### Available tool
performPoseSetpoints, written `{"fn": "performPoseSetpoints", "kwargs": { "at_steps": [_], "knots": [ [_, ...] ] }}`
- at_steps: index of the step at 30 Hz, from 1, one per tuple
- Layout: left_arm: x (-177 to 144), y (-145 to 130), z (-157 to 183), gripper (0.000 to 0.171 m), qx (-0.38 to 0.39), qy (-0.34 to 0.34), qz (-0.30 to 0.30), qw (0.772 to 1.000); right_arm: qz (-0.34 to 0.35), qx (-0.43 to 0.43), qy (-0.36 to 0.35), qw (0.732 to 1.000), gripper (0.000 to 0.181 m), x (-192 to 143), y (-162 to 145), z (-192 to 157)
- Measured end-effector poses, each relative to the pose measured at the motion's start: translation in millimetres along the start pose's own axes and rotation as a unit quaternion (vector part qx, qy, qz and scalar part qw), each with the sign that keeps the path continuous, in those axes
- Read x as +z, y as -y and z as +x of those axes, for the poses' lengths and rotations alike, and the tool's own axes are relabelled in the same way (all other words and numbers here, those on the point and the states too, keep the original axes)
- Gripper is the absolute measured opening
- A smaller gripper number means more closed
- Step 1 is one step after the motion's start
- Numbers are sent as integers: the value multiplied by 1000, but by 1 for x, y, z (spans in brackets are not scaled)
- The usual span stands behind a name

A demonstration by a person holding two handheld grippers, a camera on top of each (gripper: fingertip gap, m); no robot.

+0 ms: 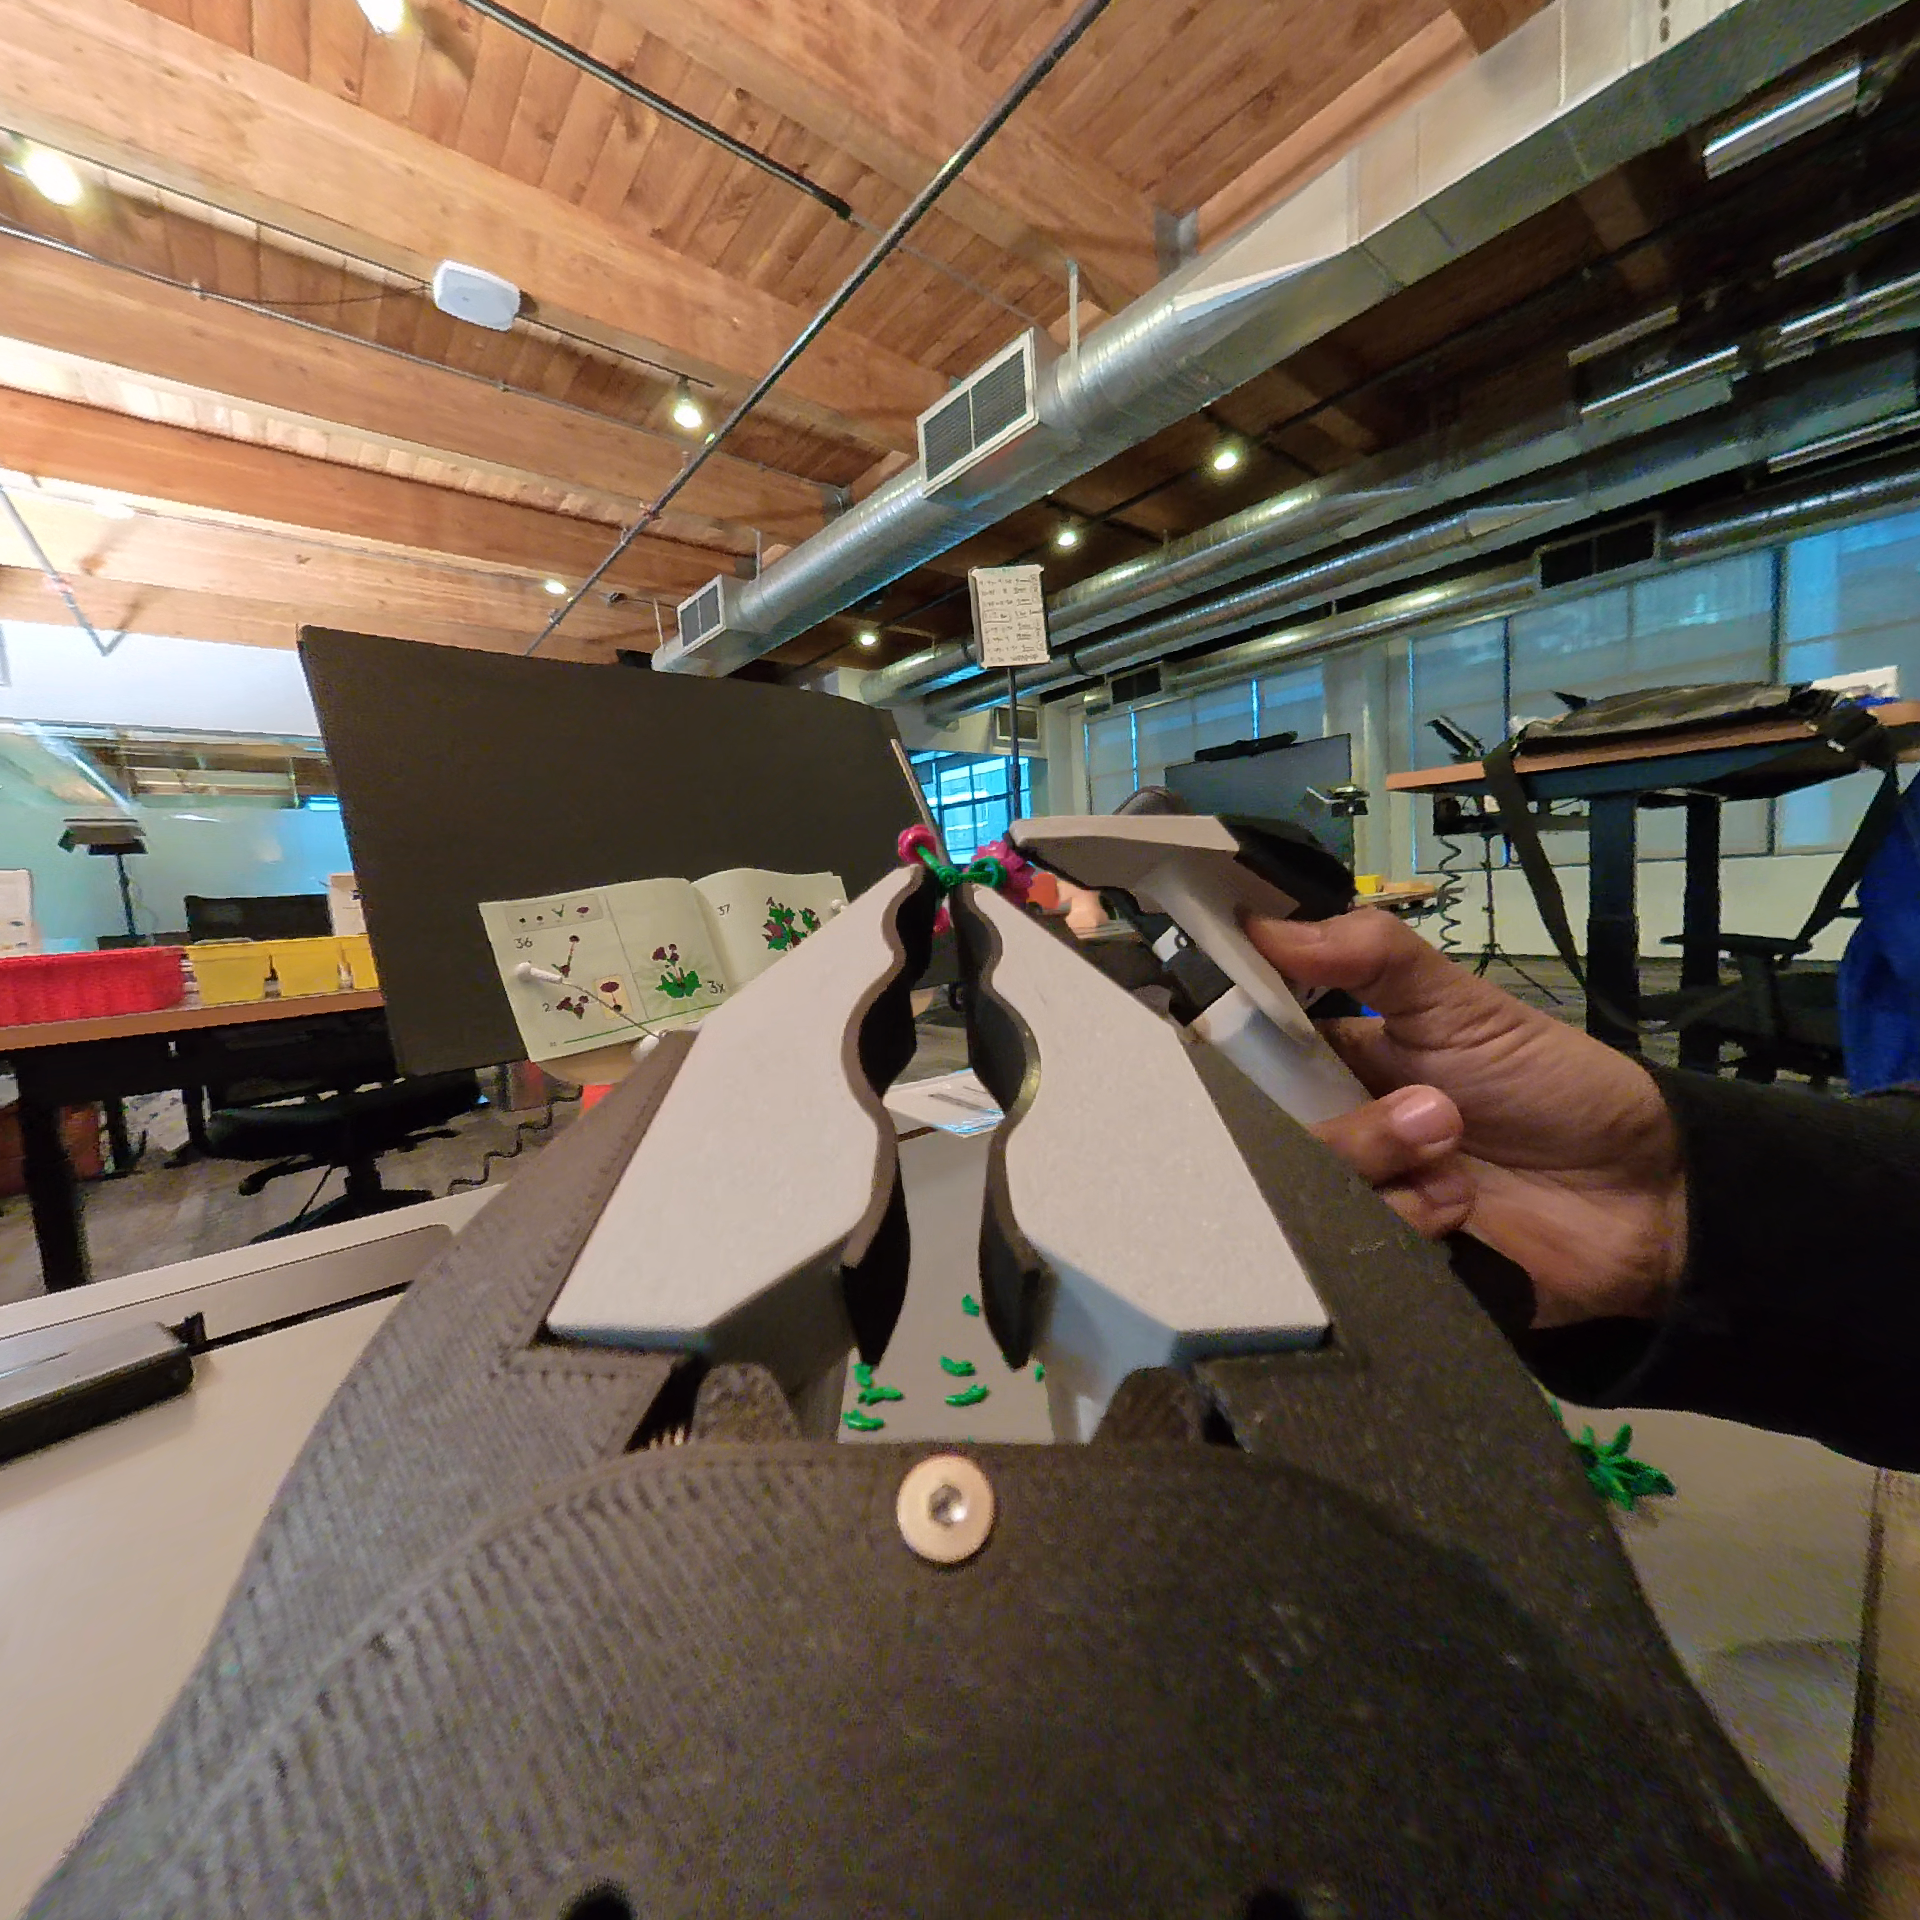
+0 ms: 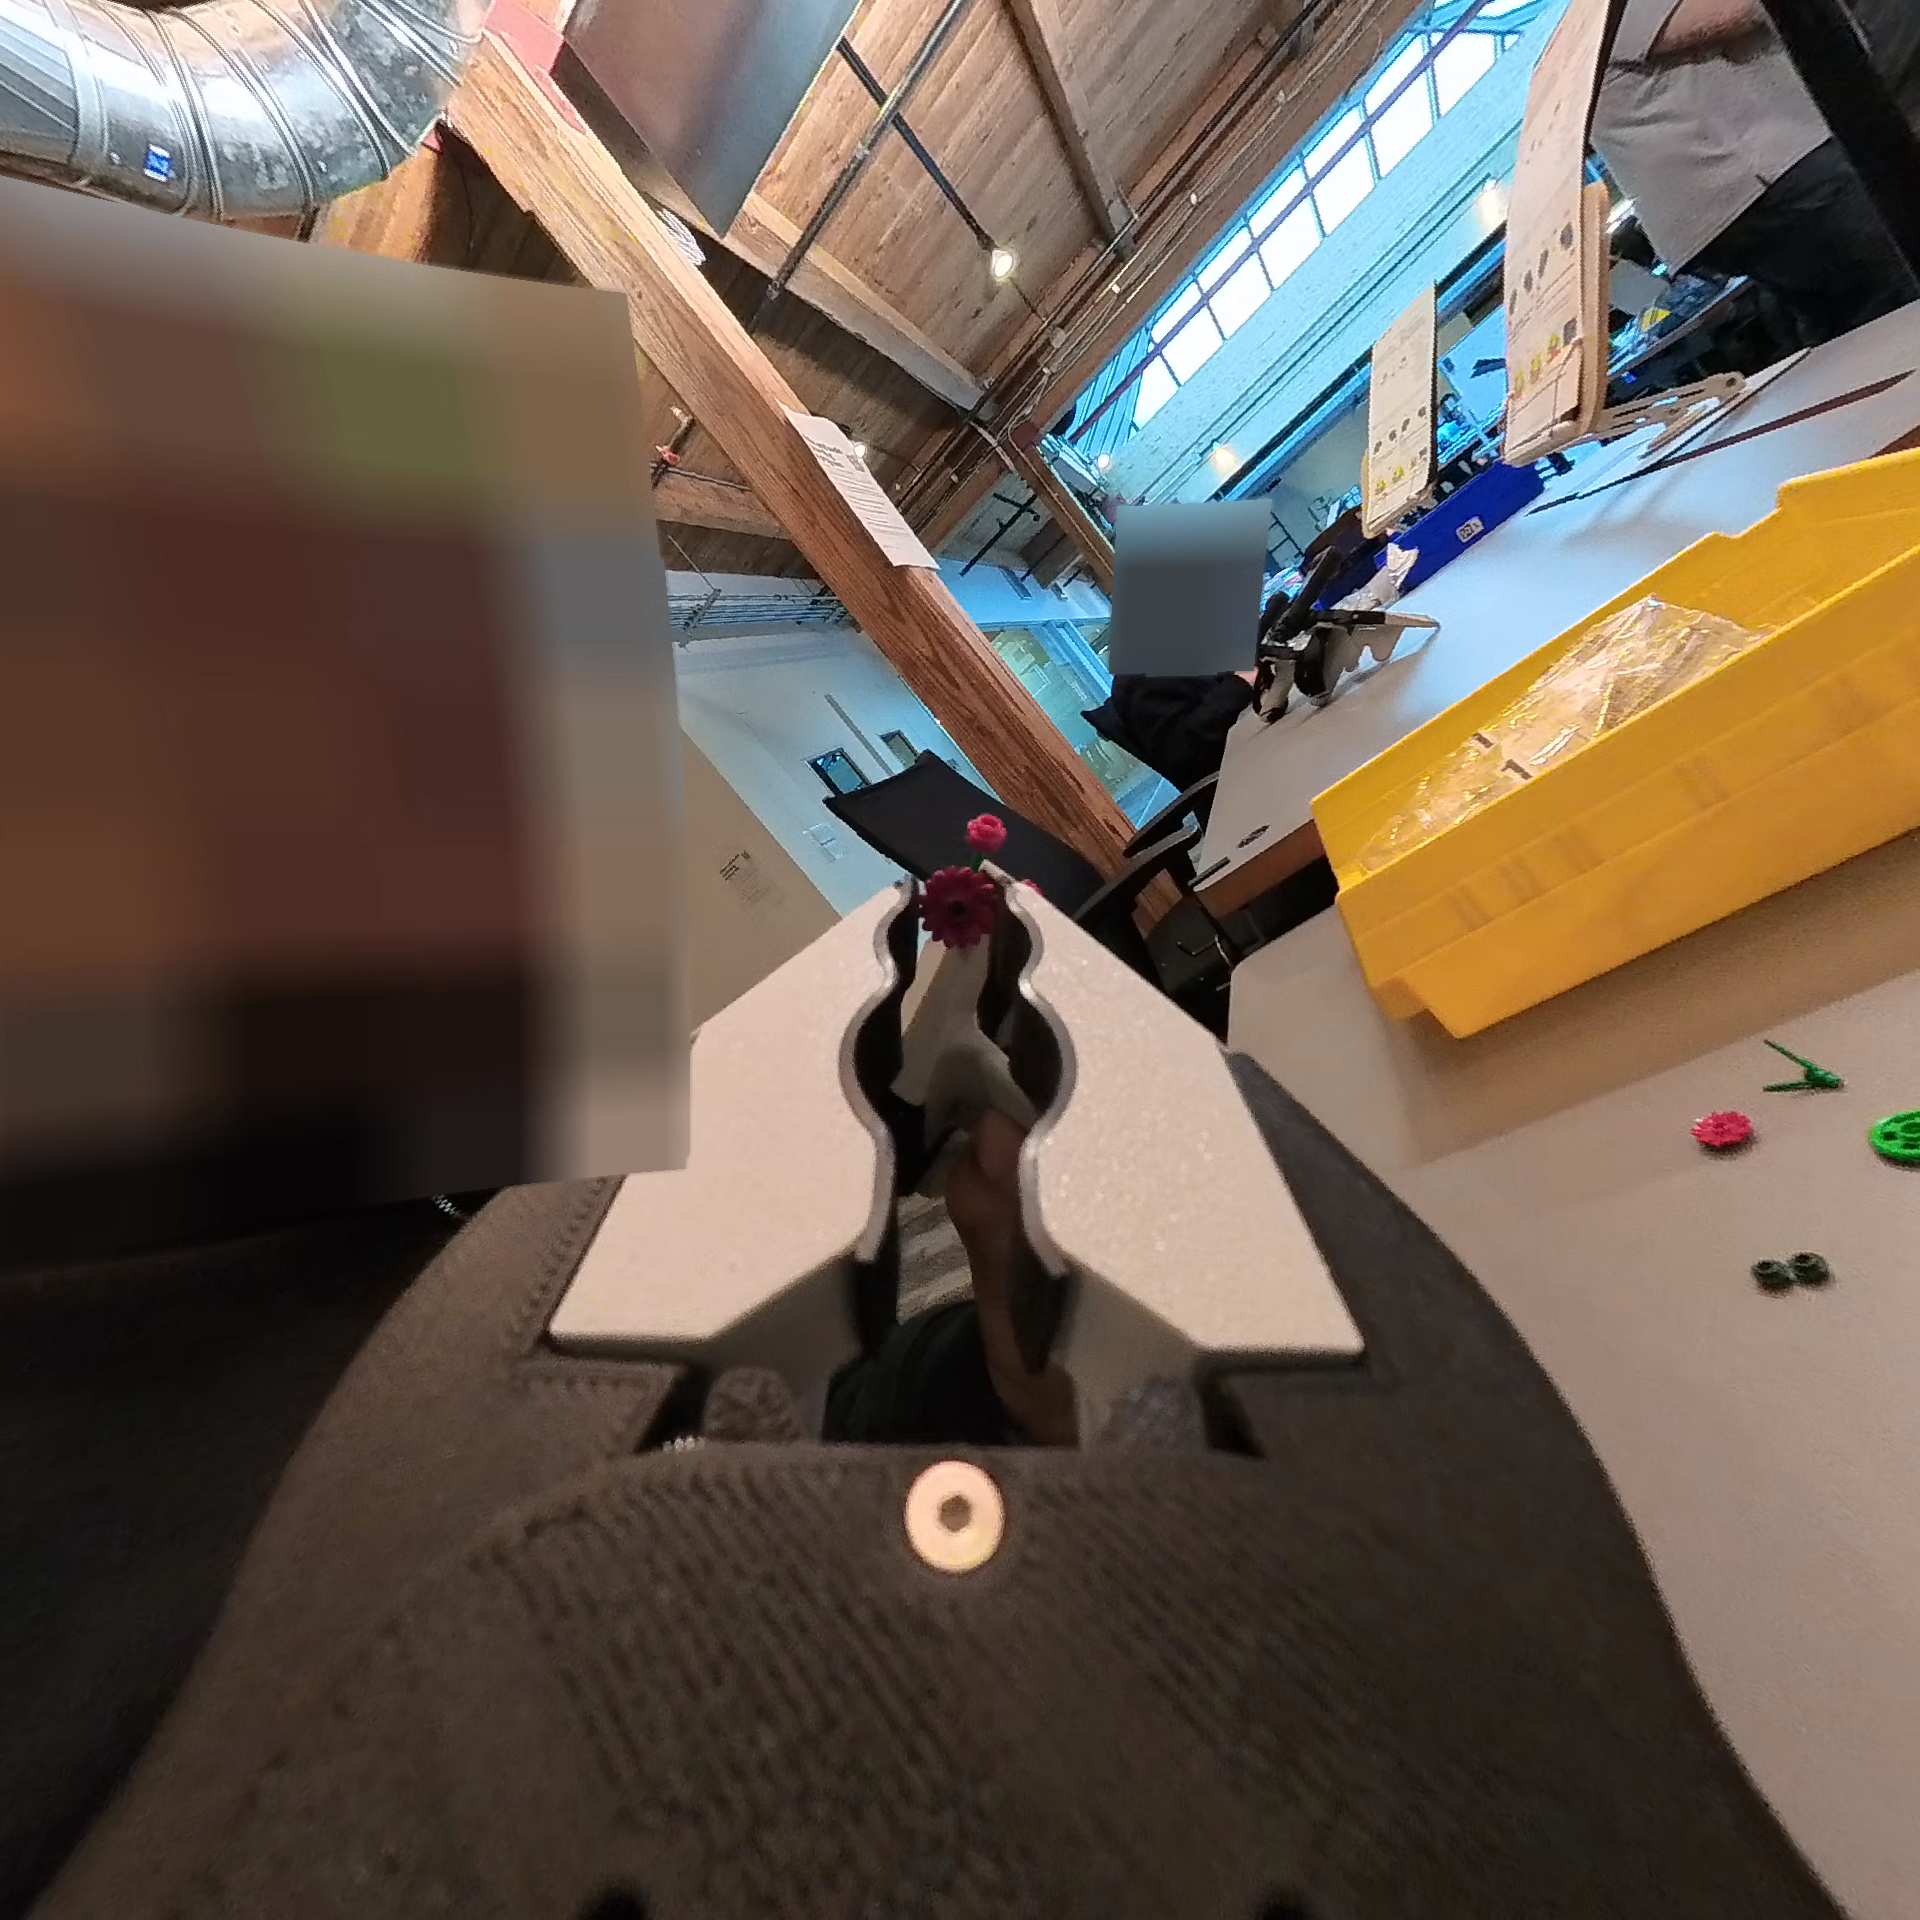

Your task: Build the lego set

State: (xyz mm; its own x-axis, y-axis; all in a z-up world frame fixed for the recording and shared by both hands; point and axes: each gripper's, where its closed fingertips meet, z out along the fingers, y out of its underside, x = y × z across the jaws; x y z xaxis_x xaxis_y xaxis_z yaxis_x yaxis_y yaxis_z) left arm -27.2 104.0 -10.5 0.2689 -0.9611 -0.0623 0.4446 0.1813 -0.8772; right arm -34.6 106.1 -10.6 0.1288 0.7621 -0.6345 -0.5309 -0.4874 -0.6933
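Observation:
My left gripper [image 1: 943,881] is shut on a thin green lego stem [image 1: 951,876] with a magenta bud [image 1: 915,844] at its top, held up in the air. My right gripper [image 2: 958,902] is shut on a magenta lego flower [image 2: 956,906] at its tips. In the left wrist view the right gripper [image 1: 1023,854] comes in from the right, held by a hand [image 1: 1475,1091], with the flower [image 1: 1000,862] pressed at the stem's side branch. A second magenta bud [image 2: 986,829] shows above the flower. The left gripper's fingers [image 2: 951,1029] show between my right jaws.
An open instruction booklet [image 1: 665,961] leans on a dark board [image 1: 603,831]. Several small green leaf pieces [image 1: 914,1377] lie on the grey table below. A yellow bin [image 2: 1621,790] with plastic bags stands at right. Loose on the table lie a magenta flower [image 2: 1722,1128], green stem [image 2: 1803,1075], green wheel [image 2: 1896,1135] and dark studs [image 2: 1789,1270]. My two grippers' fingertips are within a few centimetres of each other.

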Motion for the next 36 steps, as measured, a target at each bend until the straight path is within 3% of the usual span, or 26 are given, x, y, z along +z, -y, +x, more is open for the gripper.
{"fn": "performPoseSetpoints", "kwargs": {
  "at_steps": [36],
  "knots": [
    [2, -17, -4, 2, -3, -9, -39, 999, -19, -29, -78, 996, 13, -7, 1, 15]
  ]
}}
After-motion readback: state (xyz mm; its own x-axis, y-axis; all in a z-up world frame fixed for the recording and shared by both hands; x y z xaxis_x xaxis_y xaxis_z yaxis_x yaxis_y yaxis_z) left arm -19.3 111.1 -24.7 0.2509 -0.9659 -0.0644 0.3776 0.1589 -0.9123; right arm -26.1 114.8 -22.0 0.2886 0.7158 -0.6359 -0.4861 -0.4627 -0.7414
